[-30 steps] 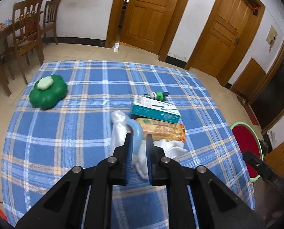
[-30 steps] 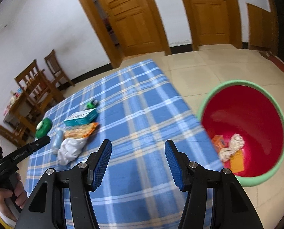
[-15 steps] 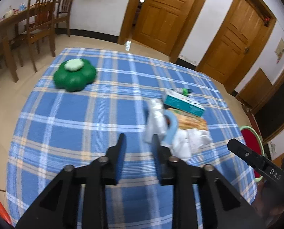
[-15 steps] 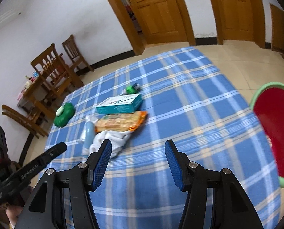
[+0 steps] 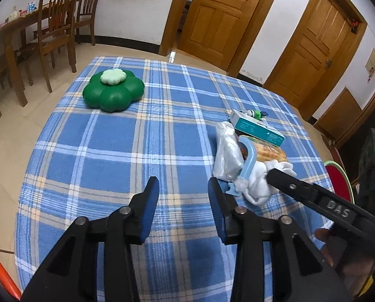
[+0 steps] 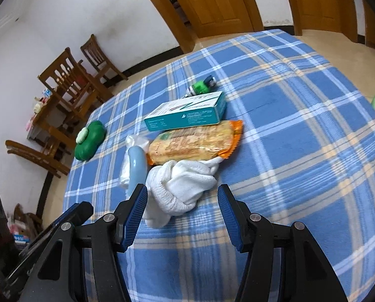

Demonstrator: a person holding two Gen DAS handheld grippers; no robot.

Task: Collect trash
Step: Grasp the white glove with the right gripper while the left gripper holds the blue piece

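Observation:
A pile of trash lies on the blue plaid table (image 6: pixel 300 125): a crumpled white cloth (image 6: pixel 182 183), an orange snack packet (image 6: pixel 195 142), a teal box (image 6: pixel 187 113), a light blue curved piece (image 6: pixel 137 166) on clear plastic wrap (image 5: pixel 226 151), and a small green bottle (image 6: pixel 201 88). My right gripper (image 6: pixel 182 216) is open, its jaws on either side of the white cloth's near end. My left gripper (image 5: pixel 183 201) is open and empty, just left of the pile. The cloth also shows in the left wrist view (image 5: pixel 260 181).
A green flower-shaped container (image 5: pixel 113 90) sits at the table's far left. The red bin with a green rim (image 5: pixel 337 181) stands on the floor beyond the table's right edge. Wooden chairs (image 5: pixel 59 25) and doors (image 5: pixel 212 17) line the room.
My left gripper has opened, let go of the light blue piece and pulled back left. My right gripper has swung from the red bin over to the white cloth.

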